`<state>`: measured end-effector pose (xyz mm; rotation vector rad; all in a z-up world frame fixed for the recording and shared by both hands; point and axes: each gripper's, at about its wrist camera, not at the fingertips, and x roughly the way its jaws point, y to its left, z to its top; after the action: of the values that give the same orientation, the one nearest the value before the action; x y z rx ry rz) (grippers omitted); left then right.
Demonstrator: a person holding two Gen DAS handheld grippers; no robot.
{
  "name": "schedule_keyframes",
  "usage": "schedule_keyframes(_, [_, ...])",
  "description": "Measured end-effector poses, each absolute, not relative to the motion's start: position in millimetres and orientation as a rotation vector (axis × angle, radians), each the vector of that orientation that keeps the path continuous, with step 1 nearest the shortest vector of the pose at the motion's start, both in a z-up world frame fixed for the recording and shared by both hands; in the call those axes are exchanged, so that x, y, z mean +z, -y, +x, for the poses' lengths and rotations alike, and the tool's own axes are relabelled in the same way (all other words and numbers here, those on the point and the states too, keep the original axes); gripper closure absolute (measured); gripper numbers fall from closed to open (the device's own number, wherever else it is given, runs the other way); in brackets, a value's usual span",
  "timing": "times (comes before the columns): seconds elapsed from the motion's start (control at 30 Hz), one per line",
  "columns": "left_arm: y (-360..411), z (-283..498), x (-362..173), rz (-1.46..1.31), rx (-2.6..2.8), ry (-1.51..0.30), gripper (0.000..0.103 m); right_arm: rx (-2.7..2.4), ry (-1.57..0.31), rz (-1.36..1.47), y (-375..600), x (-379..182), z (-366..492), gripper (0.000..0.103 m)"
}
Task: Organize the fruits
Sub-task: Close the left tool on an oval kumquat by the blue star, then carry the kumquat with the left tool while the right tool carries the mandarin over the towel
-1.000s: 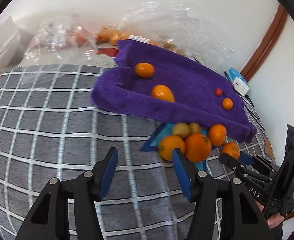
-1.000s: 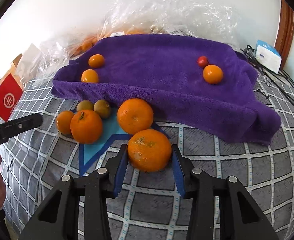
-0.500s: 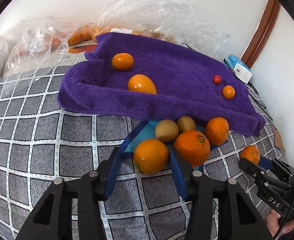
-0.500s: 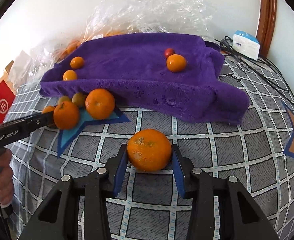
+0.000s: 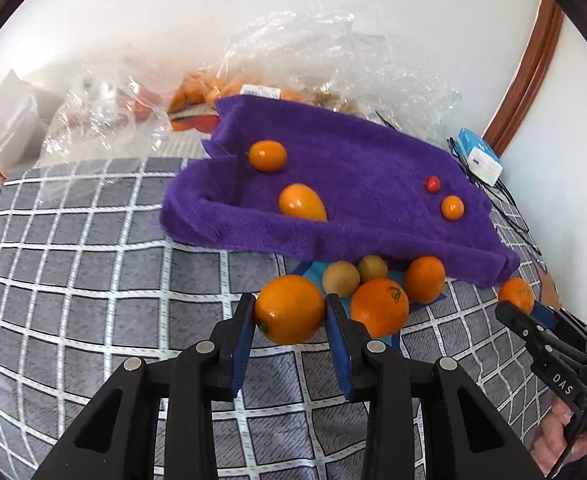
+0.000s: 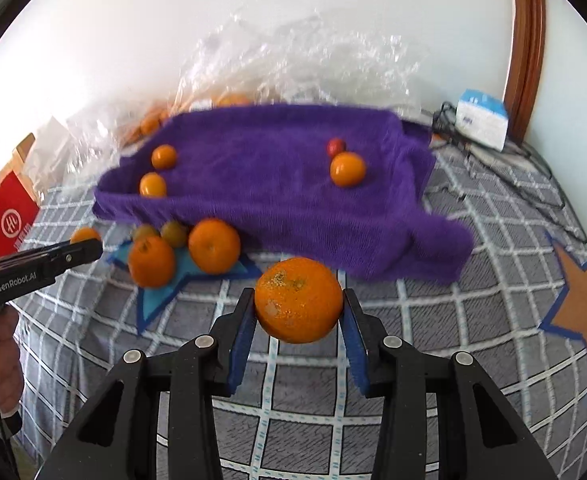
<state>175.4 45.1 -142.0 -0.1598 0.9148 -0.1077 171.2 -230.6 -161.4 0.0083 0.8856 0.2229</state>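
My left gripper (image 5: 289, 316) is shut on a smooth orange (image 5: 289, 309) just left of a blue star mat (image 5: 417, 304). On that mat lie two oranges (image 5: 379, 307) and two brownish kiwis (image 5: 340, 279). My right gripper (image 6: 298, 312) is shut on a rough-skinned orange (image 6: 298, 300) and holds it above the checked cloth, right of the blue star mat (image 6: 181, 276). A purple towel (image 5: 345, 196) behind carries three small orange fruits (image 5: 302, 202) and a red cherry tomato (image 5: 432, 184). The right gripper with its orange also shows at the left view's right edge (image 5: 521, 300).
A grey checked cloth (image 5: 93, 260) covers the surface. Clear plastic bags (image 6: 293, 68) with more fruit lie behind the towel. A brown star mat (image 6: 581, 304) lies at the right. A white-blue box (image 6: 481, 118) and cables sit near the wall. A red box (image 6: 7, 216) stands left.
My left gripper has closed on the smooth orange beside the blue star. My right gripper has carried its orange further right, away from the blue star, and lifted it.
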Motion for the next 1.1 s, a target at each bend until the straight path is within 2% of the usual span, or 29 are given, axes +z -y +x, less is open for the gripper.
schedule_keyframes(0.53, [-73.6,176.7,-91.2,-0.218,-0.052,-0.828,0.070,0.168,-0.801,0.042,235.1,-104.5,187.1,0.062])
schedule_keyframes(1.1, [-83.1,204.7,-76.7,-0.229,-0.055,-0.802,0.070,0.138,-0.799,0.042,228.7,-95.1,216.3,0.062])
